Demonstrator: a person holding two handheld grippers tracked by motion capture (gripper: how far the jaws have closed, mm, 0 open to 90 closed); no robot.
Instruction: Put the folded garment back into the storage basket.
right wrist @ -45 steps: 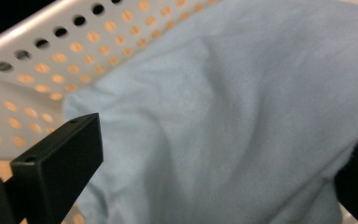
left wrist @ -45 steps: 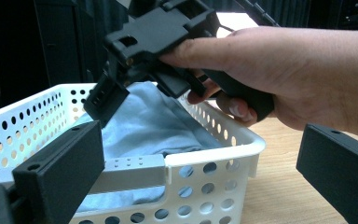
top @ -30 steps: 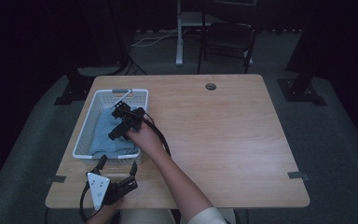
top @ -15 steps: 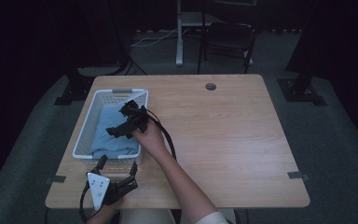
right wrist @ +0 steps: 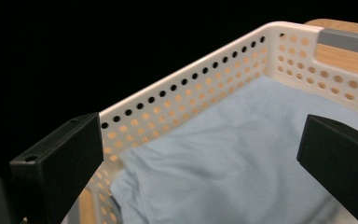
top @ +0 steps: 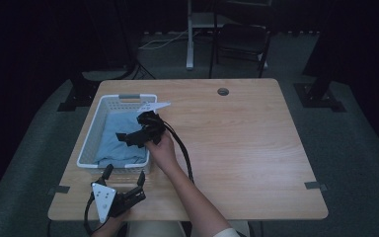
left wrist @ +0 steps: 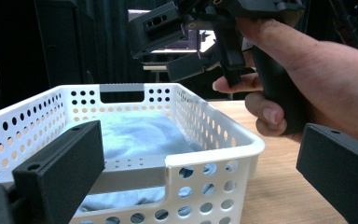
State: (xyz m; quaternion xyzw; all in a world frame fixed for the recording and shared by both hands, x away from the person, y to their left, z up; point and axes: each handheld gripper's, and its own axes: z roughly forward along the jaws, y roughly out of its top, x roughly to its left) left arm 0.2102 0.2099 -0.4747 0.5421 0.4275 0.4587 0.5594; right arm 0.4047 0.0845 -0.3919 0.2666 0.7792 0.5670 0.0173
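Perforated white plastic basket (top: 93, 132) holds crumpled blue cloth (right wrist: 242, 158); right gripper (top: 131, 138) and left gripper (top: 124, 174) both gape

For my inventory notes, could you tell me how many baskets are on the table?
1: the white basket sits at the table's left side, holding a light blue cloth.

Right gripper (top: 128, 138) raised on an outstretched forearm, jaws wide apart, left gripper (top: 124, 174) low, jaws spread

Wooden table (top: 256, 148) bare right of white basket (top: 91, 143), basket walls fence blue cloth (top: 118, 140), top open
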